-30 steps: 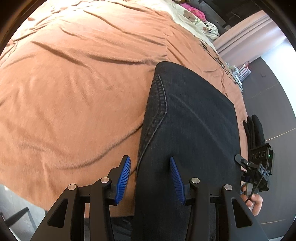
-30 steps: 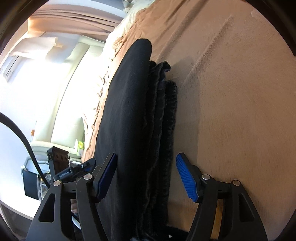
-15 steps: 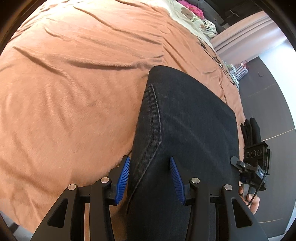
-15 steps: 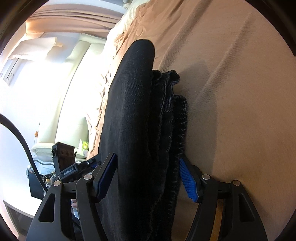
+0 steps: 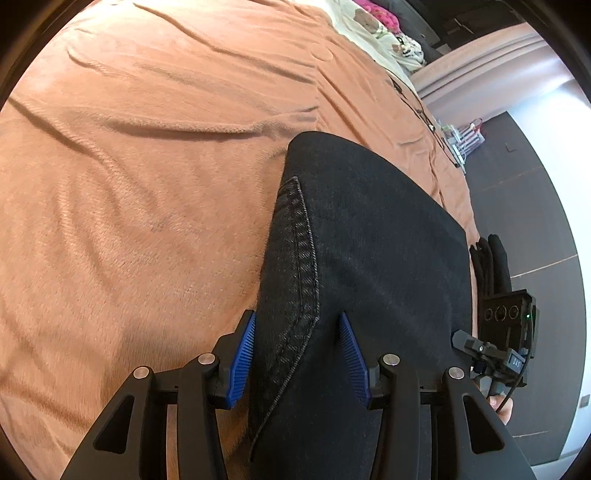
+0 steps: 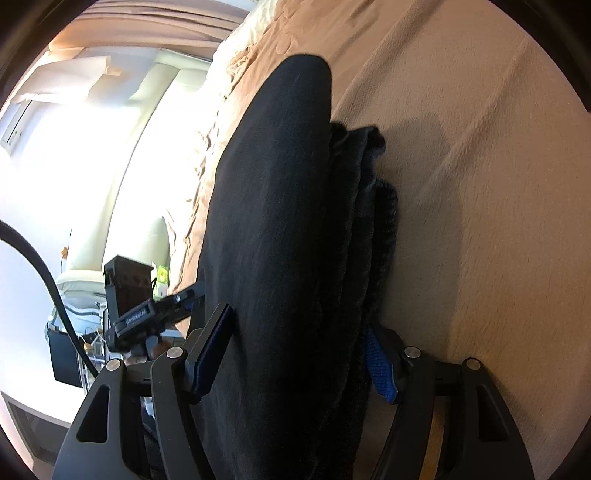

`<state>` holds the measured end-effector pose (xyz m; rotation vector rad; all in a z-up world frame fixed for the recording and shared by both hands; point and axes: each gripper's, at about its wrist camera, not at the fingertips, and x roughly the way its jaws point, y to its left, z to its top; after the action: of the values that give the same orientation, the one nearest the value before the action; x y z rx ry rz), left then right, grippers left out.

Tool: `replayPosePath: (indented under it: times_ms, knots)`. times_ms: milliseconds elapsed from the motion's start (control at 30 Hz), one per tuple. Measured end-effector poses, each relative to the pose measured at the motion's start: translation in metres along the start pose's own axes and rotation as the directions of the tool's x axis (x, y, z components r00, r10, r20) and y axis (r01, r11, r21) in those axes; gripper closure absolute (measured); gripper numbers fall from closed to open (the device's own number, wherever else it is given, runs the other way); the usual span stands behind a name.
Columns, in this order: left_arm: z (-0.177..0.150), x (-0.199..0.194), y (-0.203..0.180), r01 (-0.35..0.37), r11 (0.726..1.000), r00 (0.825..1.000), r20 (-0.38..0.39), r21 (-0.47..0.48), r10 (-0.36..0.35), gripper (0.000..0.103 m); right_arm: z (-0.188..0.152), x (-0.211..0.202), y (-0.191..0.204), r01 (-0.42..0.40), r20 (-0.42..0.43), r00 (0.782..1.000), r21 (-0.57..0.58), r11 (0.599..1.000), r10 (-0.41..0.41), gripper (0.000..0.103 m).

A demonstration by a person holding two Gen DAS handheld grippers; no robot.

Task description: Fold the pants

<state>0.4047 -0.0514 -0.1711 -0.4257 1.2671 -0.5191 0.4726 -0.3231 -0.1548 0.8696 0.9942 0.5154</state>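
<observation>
The pants are black denim, folded into a thick stack of layers on the orange blanket. My left gripper is closed on the stack's near left edge, its blue pads on both sides of the stitched seam. In the right wrist view the pants show their stacked layers edge-on. My right gripper is closed on the whole stack at the other near edge. Each gripper shows in the other's view, at the far side of the pants.
The orange blanket covers the bed and is wrinkled. Cream and pink bedding lies at the bed's far end. A dark floor and a pale curtain are to the right. A bright window and white furniture show in the right wrist view.
Both grippers have pushed forward over the near edge of the folded pants, and their jaws have closed in on the stack. The pants have stayed on the bed.
</observation>
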Motion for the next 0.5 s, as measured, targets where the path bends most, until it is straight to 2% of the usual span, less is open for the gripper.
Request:
replayPosePath:
  times_ms: [233,300,367,500]
  knots:
    - [0.004,0.003,0.004,0.021,1.0,1.0,-0.007,-0.004,-0.021,0.056,0.002,-0.003,0.003,0.018,0.019,1.0,-0.021,1.0,-0.017,0.039]
    - [0.003,0.001,0.002,0.019,1.0,1.0,0.002,0.007,-0.019,0.059,-0.001,-0.005,0.008,0.029,0.036,0.999,-0.039,0.999,-0.028,0.046]
    - [0.002,-0.001,0.0,0.018,1.0,1.0,0.01,0.012,-0.018,0.062,-0.004,-0.009,0.012,0.03,0.057,0.998,-0.054,0.998,-0.026,0.057]
    - [0.001,-0.01,-0.009,0.02,0.999,0.999,0.029,0.03,-0.021,0.069,-0.01,-0.02,0.024,0.025,0.083,0.996,-0.099,0.995,-0.017,0.066]
